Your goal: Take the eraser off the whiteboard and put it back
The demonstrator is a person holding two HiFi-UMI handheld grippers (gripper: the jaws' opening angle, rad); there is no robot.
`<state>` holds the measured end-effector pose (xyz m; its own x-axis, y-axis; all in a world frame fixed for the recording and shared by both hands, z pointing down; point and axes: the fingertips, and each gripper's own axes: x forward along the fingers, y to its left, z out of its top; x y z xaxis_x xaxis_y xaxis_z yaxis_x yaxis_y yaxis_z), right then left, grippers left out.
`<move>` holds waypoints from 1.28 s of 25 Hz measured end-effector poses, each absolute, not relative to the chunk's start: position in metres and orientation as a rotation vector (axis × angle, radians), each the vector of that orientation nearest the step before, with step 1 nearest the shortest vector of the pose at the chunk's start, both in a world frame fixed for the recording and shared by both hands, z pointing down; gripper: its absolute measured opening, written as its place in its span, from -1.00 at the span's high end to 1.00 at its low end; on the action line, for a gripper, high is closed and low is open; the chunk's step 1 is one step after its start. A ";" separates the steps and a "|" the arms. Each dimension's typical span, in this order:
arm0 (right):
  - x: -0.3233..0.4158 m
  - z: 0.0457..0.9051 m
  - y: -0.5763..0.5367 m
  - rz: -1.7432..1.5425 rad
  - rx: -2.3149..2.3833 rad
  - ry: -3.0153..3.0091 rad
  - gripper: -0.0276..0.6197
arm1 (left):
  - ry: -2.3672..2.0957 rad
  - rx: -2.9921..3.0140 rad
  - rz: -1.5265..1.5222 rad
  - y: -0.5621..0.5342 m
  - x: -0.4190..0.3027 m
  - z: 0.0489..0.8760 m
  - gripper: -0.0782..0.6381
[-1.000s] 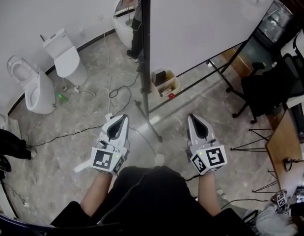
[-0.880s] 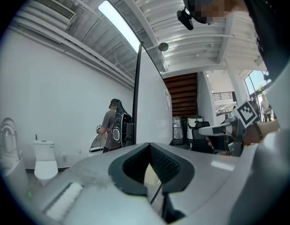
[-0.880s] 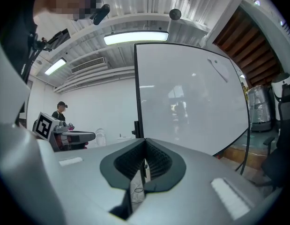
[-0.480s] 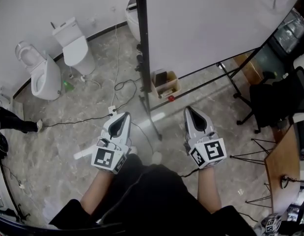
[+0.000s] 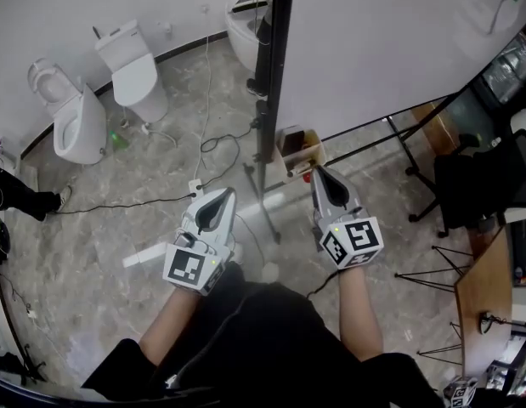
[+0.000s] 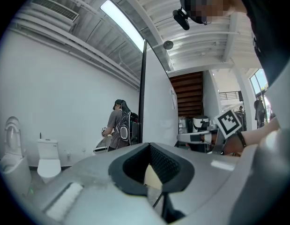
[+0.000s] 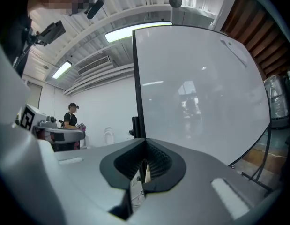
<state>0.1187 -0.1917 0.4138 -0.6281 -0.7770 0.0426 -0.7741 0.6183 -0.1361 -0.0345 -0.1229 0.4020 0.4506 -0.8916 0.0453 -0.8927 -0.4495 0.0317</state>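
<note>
Over the last second the person has closed in on the whiteboard (image 5: 390,49). Its dark edge post (image 5: 275,66) now stands nearer the middle of the head view. The right claw (image 5: 319,173) has pushed forward until its tips hang over the small open box (image 5: 288,153) at the foot of the stand. The left claw (image 5: 225,195) has crept forward only a little and is over bare floor, beside the trailing cables. Both claws point level, and each is pinched together with nothing in its grip: in the right gripper view the ribbed pads meet on a thin slit, and in the left gripper view the tips also come to a point with only floor showing behind them. For the task this reads as the approach, with the reach not yet begun and nothing taken. The eraser (image 5: 503,0) is, I think, the small pale shape high on the board near its far right corner. It is too faint to be sure, and either way it is well apart from both claws, so the right claw would have to open and travel up and across the board. There is little to read: the board face is blank apart from reflections, no brand shows on the two toilets (image 5: 135,70) by the wall, and the only print is the black-and-white square markers on the claws' cubes (image 5: 352,240).
</note>
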 end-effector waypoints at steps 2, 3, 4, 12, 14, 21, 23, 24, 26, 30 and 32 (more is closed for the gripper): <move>0.111 0.425 -0.202 -0.230 -1.373 2.834 0.88 | -1.620 2.632 0.028 -0.131 -0.043 0.400 0.76; 0.107 0.431 -0.206 -0.238 -1.389 2.840 0.88 | -1.619 2.635 0.025 -0.134 -0.048 0.400 0.76; 0.104 0.436 -0.210 -0.246 -1.405 2.843 0.88 | -1.617 2.639 0.023 -0.138 -0.053 0.399 0.76; 0.083 0.461 -0.244 -0.266 -1.535 2.837 0.65 | -1.538 2.660 0.057 -0.155 -0.079 0.411 0.76; 0.080 0.462 -0.249 -0.271 -1.560 2.836 0.59 | -1.512 2.667 0.065 -0.159 -0.082 0.414 0.76; 0.075 0.478 -0.265 -0.308 -1.634 2.857 0.36 | -1.423 2.712 0.056 -0.174 -0.082 0.417 0.76; 0.075 0.483 -0.268 -0.326 -1.660 2.860 0.26 | -1.390 2.736 0.068 -0.176 -0.081 0.420 0.76; 0.076 0.484 -0.270 -0.331 -1.671 2.861 0.22 | -1.375 2.746 0.072 -0.177 -0.080 0.421 0.76; 0.075 0.486 -0.273 -0.335 -1.680 2.868 0.17 | -1.358 2.740 0.063 -0.179 -0.079 0.420 0.76; 0.072 0.490 -0.280 -0.333 -1.684 2.903 0.09 | -1.342 2.748 0.062 -0.185 -0.082 0.422 0.76; 0.071 0.492 -0.284 -0.347 -1.685 2.911 0.05 | -1.336 2.770 0.079 -0.188 -0.085 0.425 0.76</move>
